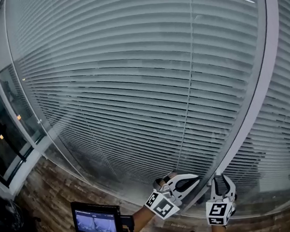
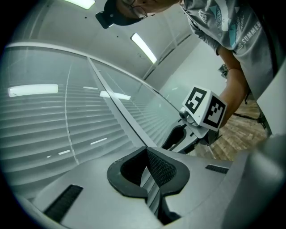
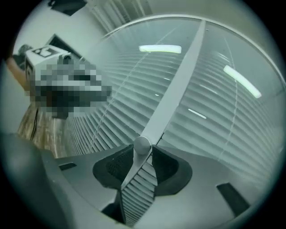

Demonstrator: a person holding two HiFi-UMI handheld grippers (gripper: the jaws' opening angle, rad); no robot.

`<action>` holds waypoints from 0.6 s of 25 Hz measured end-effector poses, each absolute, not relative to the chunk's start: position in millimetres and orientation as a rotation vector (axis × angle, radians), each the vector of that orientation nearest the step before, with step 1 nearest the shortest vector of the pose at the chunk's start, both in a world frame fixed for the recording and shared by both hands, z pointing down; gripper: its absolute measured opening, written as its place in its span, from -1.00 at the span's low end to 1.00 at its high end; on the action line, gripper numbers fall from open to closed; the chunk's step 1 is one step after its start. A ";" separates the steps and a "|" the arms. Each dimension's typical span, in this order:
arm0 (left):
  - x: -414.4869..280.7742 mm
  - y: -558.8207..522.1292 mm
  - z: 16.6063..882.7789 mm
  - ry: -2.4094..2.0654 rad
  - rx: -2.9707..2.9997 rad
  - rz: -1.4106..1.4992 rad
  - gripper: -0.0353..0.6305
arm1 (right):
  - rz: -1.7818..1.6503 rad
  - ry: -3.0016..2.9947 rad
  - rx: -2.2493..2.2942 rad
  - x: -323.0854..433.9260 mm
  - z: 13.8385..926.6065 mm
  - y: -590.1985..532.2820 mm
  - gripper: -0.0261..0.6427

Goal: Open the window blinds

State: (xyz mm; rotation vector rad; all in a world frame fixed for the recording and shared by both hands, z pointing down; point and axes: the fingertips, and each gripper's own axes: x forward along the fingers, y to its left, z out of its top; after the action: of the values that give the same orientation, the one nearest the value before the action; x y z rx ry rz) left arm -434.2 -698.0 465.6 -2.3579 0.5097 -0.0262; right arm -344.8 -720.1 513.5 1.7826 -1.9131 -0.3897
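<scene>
Low at the left, a small monitor (image 1: 96, 221) sits closest to the camera. To its right, the left gripper (image 1: 194, 180) has its jaws together with nothing in them. The right gripper (image 1: 221, 178) holds its jaws wide apart on either side of a round grey knob (image 3: 142, 145) on the white frame post (image 1: 253, 99), with the pads off it. The blinds (image 1: 133, 89) hang full length across the window ahead, slats nearly closed, so the opening looks hardly begun. The only readable writing is "SUMMER" on the person's shirt (image 2: 232, 27).
</scene>
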 end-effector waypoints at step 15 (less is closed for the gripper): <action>-423.4 -729.3 466.3 0.465 -2.404 0.007 -0.88 | -0.166 -2.057 2.013 -333.3 501.6 -739.1 -0.57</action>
State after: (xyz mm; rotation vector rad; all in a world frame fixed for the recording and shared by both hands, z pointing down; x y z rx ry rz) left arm -423.4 -729.3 466.3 -2.4038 0.4647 0.0072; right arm -333.3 -739.1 501.6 2.0132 -2.0567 -0.1660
